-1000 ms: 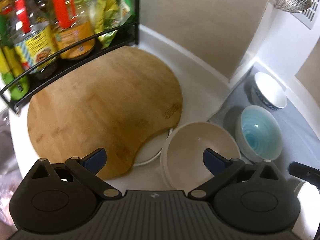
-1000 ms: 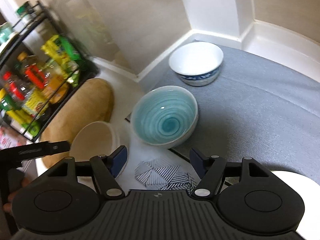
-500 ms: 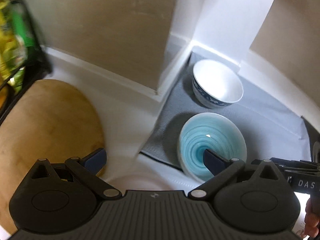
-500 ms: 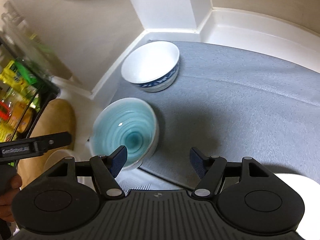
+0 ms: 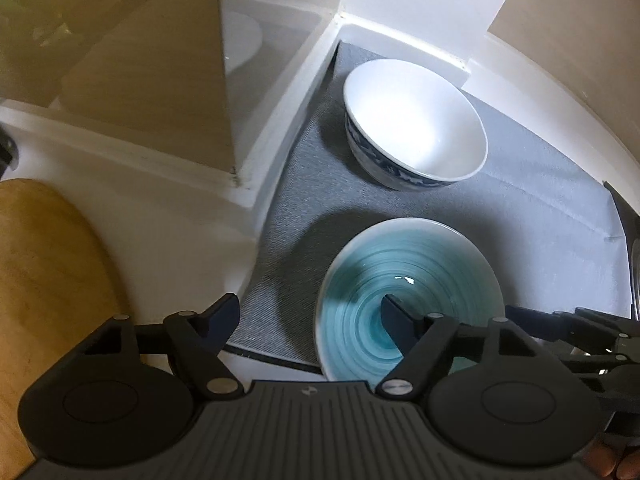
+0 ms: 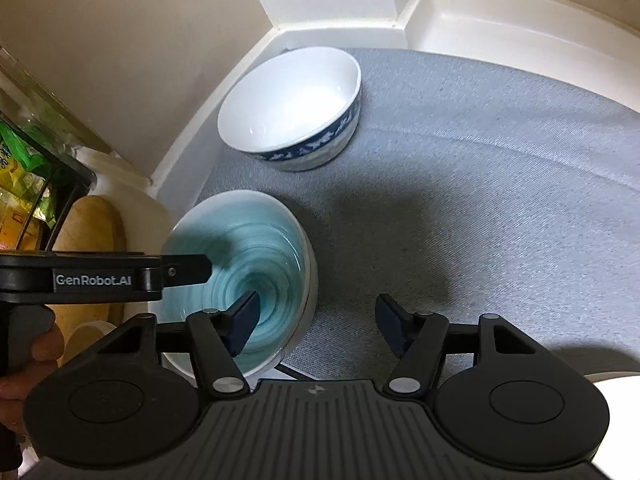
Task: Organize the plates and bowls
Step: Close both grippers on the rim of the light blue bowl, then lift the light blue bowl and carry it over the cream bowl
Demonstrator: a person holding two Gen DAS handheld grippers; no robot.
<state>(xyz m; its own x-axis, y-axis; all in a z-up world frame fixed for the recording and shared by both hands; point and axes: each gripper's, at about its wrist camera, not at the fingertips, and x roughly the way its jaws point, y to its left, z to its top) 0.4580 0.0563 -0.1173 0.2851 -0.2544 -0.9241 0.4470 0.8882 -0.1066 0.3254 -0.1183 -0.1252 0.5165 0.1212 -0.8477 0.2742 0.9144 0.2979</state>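
Both grippers have swung away from the cutting board toward the grey mat, closing in on the teal bowl.

The left gripper (image 5: 308, 314) is hovering with fingers spread wide, straddling the near-left rim of the teal bowl (image 5: 408, 292). The right gripper (image 6: 318, 320) is hanging wide open, its left finger (image 6: 244, 316) over the bowl's interior. The teal bowl is sitting at the grey mat's (image 6: 460, 184) edge, near the white bowl with blue band (image 6: 290, 106), which is standing in the corner.

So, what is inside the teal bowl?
The teal bowl looks empty: only its glazed rings show. One finger of the right claw reaches over it and hides part of the near side.
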